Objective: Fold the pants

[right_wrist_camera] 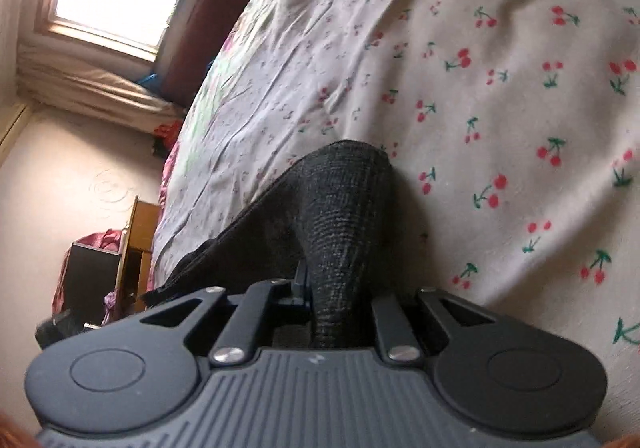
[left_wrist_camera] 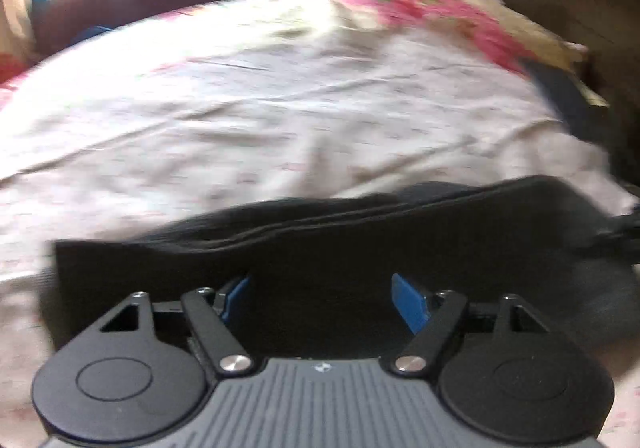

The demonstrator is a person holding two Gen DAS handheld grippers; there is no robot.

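- Fabric of the dark grey woven pants (right_wrist_camera: 344, 232) is pinched between the closed fingers of the right tool (right_wrist_camera: 320, 288), bunching into a raised fold.
- Left tool (left_wrist_camera: 322, 298) stands wide open, blue pads (left_wrist_camera: 410, 302) apart over the pants' flat black panel, gripping nothing.
- Pants lie on the bed's white cherry-print sheet (right_wrist_camera: 500, 108).

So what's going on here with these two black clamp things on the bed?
A person is folding dark pants on a bed covered by a cherry-print sheet, holding a two-finger gripper in each hand. The right gripper is shut on a bunched-up piece of the fabric, lifted off the sheet. The left gripper is open, its blue pads spread wide just above the folded pants, gripping nothing. The left view is blurred.
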